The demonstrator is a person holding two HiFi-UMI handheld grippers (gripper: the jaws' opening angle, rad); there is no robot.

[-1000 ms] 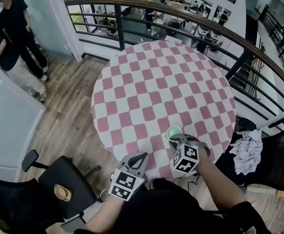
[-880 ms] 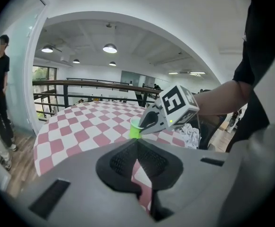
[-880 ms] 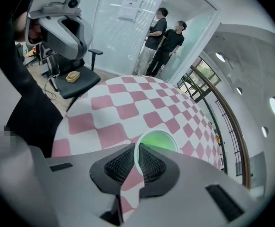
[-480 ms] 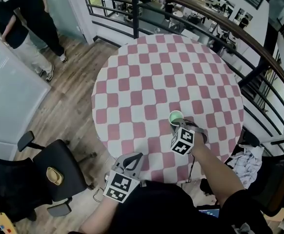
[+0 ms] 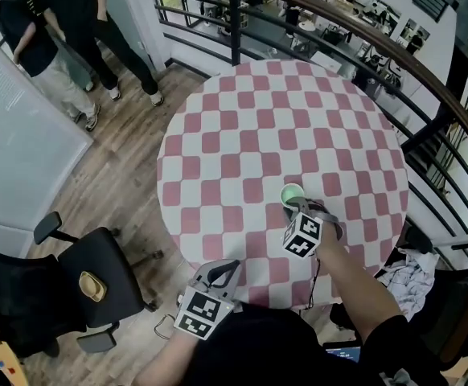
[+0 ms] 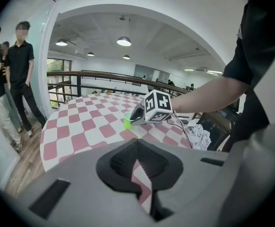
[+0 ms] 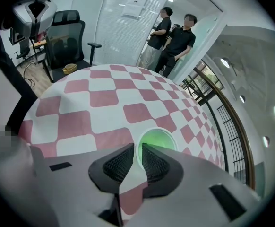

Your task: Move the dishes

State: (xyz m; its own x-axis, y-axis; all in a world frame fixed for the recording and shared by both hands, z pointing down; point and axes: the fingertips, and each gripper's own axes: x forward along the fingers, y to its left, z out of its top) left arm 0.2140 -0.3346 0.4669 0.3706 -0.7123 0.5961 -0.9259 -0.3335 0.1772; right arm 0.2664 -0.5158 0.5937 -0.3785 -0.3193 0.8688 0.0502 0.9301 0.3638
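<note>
Right gripper (image 5: 300, 208) pinches near rim of green cup (image 5: 291, 193) on table (image 5: 258, 111), near-right part — wide checkered stretch beyond. Left gripper (image 5: 223, 270) closed, empty, at table's near edge — chair (image 5: 89, 288) to its left

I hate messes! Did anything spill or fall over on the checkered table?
Nothing stands out. The green cup stands upright on the checkered table, its near rim pinched by the right gripper. No spill or damage shows.
</note>
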